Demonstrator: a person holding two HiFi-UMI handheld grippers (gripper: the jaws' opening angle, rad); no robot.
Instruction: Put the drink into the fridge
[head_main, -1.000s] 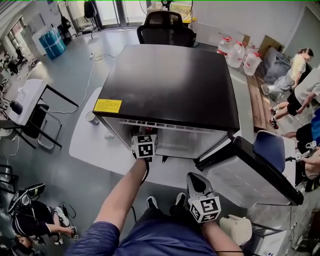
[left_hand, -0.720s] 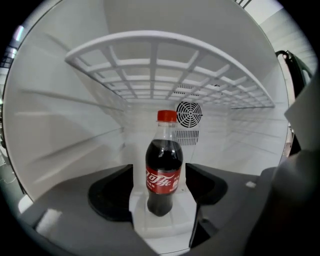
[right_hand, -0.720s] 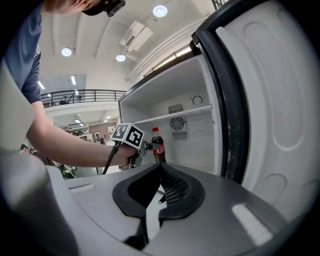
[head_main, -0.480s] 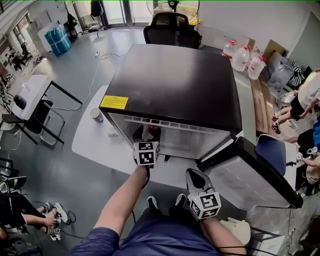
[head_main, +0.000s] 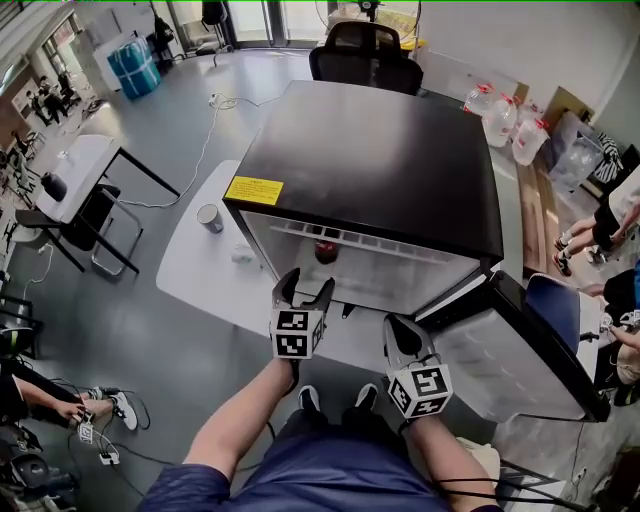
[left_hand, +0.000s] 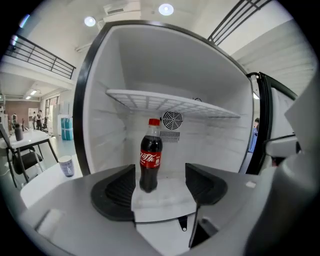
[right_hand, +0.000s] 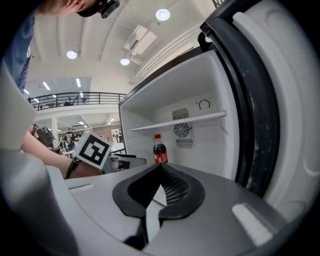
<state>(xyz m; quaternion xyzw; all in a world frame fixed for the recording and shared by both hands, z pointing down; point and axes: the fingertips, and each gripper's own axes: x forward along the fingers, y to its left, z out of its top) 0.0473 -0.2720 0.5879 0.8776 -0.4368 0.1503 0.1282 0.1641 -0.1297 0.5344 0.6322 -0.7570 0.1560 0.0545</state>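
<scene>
When looked at from the head view, the fridge (head_main: 370, 160) is seen with its door (head_main: 530, 350) swung open to the right, and the drink (head_main: 326, 252) can be spotted inside. The left gripper (head_main: 305, 290) is held just in front of the opening, the right gripper (head_main: 398, 332) beside it. A paper cup (head_main: 209, 217) is parked on the white table (head_main: 190, 275).

Left gripper view: the jaws are spread wide with nothing pinched. The drink (left_hand: 150, 155) is stood upright on the fridge floor beyond them, under the wire shelf (left_hand: 170, 102).

Right gripper view: the jaws are pressed together on nothing. The drink (right_hand: 160, 149) is seen further back, well apart from them.
</scene>
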